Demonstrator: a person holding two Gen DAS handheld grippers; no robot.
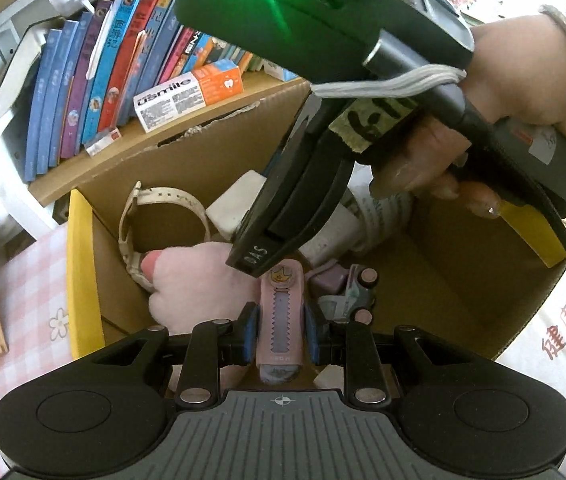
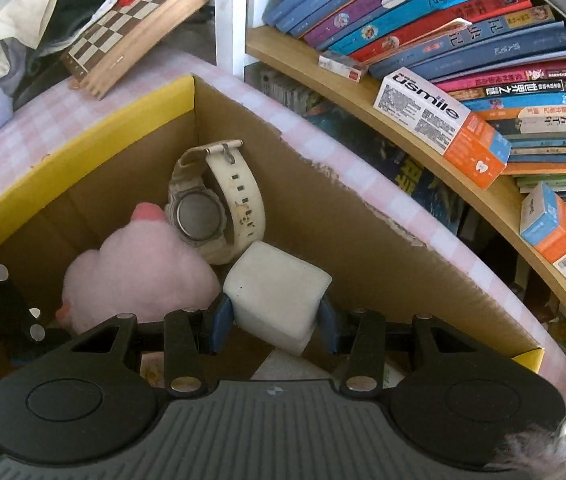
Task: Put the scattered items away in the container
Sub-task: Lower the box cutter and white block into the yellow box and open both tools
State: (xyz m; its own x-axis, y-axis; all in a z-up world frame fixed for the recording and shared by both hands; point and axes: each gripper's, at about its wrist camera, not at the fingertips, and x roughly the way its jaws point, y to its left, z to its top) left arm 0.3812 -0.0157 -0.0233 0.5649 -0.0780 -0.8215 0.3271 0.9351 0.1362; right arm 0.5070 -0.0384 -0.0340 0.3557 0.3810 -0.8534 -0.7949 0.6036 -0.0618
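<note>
My left gripper (image 1: 281,338) is shut on a pink utility knife (image 1: 282,312) and holds it over the open cardboard box (image 1: 203,160). My right gripper (image 2: 275,326) is shut on a white cube-shaped block (image 2: 277,294) inside the same box (image 2: 343,208); its body crosses the left wrist view (image 1: 295,200). In the box lie a pink plush toy (image 2: 139,268), also in the left wrist view (image 1: 195,284), a white wristwatch (image 2: 211,208), a small toy car (image 1: 353,292) and a purple block (image 1: 329,280).
A bookshelf with leaning books (image 2: 443,20) and usmile cartons (image 2: 443,120) stands just behind the box. A wooden chessboard (image 2: 131,28) lies on the pink checked tablecloth (image 1: 31,280) at the left. A bag with red characters (image 1: 563,340) sits at the right.
</note>
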